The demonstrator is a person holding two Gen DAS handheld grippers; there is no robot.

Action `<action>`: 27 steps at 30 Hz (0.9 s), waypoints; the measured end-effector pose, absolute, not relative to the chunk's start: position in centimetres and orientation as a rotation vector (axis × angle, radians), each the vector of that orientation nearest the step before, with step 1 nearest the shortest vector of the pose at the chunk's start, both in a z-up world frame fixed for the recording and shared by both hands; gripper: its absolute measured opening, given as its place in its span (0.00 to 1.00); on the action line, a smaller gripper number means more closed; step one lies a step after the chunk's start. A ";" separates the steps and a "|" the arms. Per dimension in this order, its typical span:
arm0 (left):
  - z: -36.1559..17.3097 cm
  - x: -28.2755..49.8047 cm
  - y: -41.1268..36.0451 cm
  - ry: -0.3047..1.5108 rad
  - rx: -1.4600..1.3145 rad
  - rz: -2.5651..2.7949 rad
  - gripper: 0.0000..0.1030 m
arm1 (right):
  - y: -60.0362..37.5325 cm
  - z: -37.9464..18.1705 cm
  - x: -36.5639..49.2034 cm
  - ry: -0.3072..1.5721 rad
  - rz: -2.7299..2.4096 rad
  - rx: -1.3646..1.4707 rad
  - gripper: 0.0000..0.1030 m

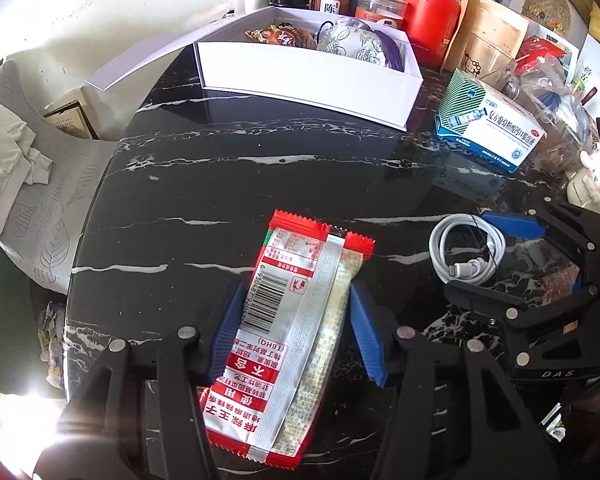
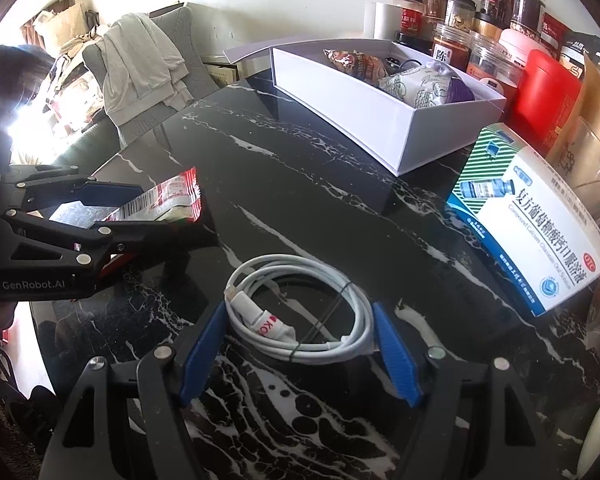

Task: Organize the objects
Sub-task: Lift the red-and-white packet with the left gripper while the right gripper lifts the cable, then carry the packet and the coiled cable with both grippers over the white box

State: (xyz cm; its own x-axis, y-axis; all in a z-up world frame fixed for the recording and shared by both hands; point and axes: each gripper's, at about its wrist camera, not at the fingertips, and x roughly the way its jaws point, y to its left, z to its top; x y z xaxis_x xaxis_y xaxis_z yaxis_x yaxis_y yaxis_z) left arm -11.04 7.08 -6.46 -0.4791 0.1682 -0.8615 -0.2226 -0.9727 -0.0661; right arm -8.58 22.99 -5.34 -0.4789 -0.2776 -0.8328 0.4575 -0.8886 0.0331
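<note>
A red and silver snack packet (image 1: 288,340) lies barcode side up on the black marble table (image 1: 260,160). My left gripper (image 1: 298,286) straddles it, and both blue pads touch its long edges, shut on it. The right wrist view shows that gripper (image 2: 156,210) from the side with the packet (image 2: 168,196) between its fingers. A coiled white cable (image 2: 268,322) lies to the right of the packet. My right gripper (image 2: 299,306) is shut on the coil, a pad tip against each side. The left wrist view also shows this gripper (image 1: 466,254) around the cable (image 1: 466,271).
An open white box (image 1: 300,76) with snack bags and a patterned pouch stands at the back. A blue and white medicine box (image 1: 496,132) lies right of it. Jars (image 1: 332,0), a red canister (image 1: 428,20) and bags crowd the back right. A grey chair (image 1: 40,200) is beyond the table's left edge.
</note>
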 end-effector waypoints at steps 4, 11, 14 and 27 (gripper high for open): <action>-5.8 -10.9 6.9 0.064 -1.451 2.528 0.49 | 23.1 -5.1 -8.5 0.260 -2.364 1.282 0.72; -4.3 -10.9 6.5 0.041 -1.436 2.535 0.49 | 23.2 -4.0 -8.3 0.248 -2.370 1.247 0.72; -3.5 -11.0 6.5 0.034 -1.422 2.541 0.49 | 23.2 -3.3 -8.4 0.251 -2.379 1.229 0.72; 0.8 -12.2 7.0 0.063 -1.341 2.569 0.47 | 23.3 0.6 -9.1 0.248 -2.407 1.145 0.72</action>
State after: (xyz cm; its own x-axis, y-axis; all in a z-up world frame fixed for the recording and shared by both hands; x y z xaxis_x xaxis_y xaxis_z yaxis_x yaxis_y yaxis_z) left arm -12.21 6.97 0.75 -0.5490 0.1929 -0.8133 -0.2327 -0.9698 -0.0730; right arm -9.13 23.27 0.57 -0.5476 -0.3276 -0.7700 0.4779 -0.8778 0.0336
